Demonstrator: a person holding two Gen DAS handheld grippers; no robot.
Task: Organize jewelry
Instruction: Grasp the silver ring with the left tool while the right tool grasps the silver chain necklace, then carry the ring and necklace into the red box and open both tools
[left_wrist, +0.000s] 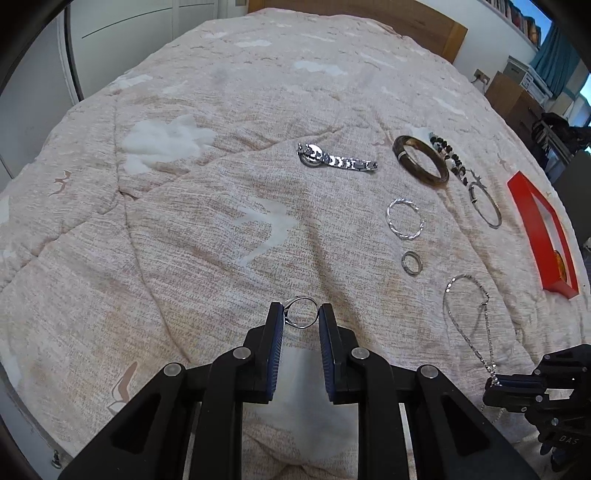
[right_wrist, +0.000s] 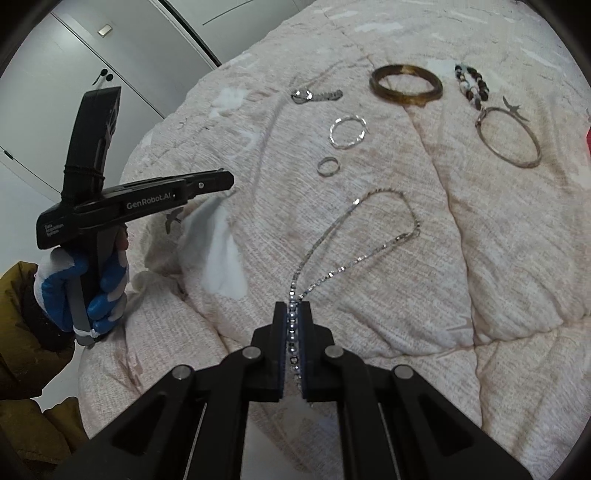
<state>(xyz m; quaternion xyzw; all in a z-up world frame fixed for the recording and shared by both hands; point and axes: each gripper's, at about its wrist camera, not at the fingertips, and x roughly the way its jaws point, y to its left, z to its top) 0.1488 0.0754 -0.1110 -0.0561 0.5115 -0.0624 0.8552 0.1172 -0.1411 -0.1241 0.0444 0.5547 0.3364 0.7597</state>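
Sorting looks barely begun: the left gripper (left_wrist: 300, 314) clenches a ring (left_wrist: 301, 312) over the bed (left_wrist: 184, 240), the right gripper (right_wrist: 293, 314) pinches a necklace (right_wrist: 373, 236), while bangles, watch (left_wrist: 334, 159) and rings lie outside the red box (left_wrist: 532, 218).

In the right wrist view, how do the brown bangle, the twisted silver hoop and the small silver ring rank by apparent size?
1. brown bangle
2. twisted silver hoop
3. small silver ring

The bangle lies farthest from the camera yet looks largest, so the order seems reliable.
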